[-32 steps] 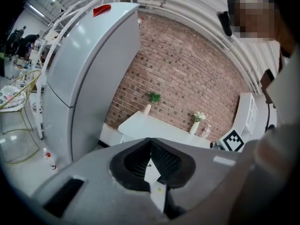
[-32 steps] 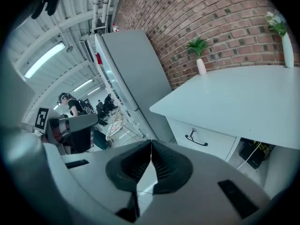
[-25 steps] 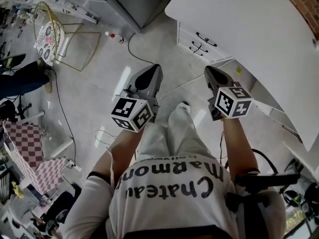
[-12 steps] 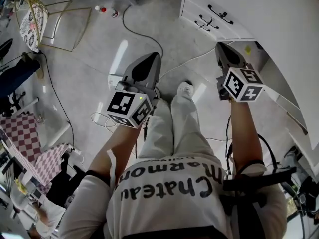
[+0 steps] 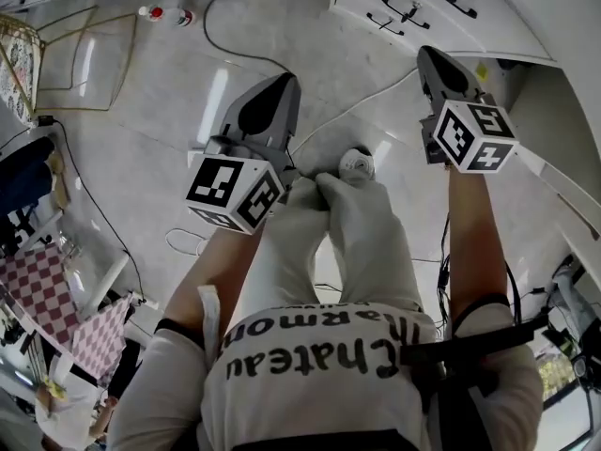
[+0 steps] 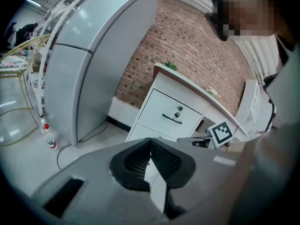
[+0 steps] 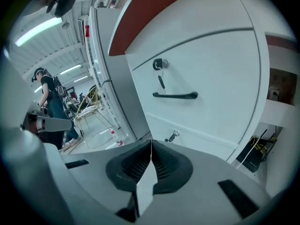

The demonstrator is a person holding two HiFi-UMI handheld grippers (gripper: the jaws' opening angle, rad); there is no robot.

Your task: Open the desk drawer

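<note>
Change since earlier: both grippers have come lower and closer to the drawer fronts, and the bench [image 5: 563, 17] top that filled the head view's upper right has slid almost out of it.
Left gripper [image 6: 151, 144]: jaws pressed together with nothing between them. It hangs over the floor [image 5: 169, 111] beside the person's left knee, well apart from the bench.
Right gripper [image 7: 151, 146]: jaws fully together and empty. It points at the drawer fronts and touches nothing.
Person: bent legs [image 5: 366, 233] between the two grippers, with one white shoe [image 5: 357, 163] just past the knees.
Cable [image 5: 230, 47]: lies loose across the floor toward the bench.
Desk drawer [image 7: 211, 64]: closed. It is the upper front of the white bench, straight ahead of the right gripper.
Handle [image 7: 176, 96]: dark bar across the drawer's middle, with a key [image 7: 160, 65] in the lock above it.
Lower drawer [image 7: 206, 137]: closed, with its own key [image 7: 173, 136] near its top edge.
Fridge [image 6: 79, 69]: grey, standing left of the bench, with a small bottle [image 6: 50, 143] on the floor at its foot.
Brick wall [image 6: 178, 36]: behind the bench and the fridge.
Far off: another person [image 7: 50, 100] stands by a wire chair [image 7: 91, 108].
</note>
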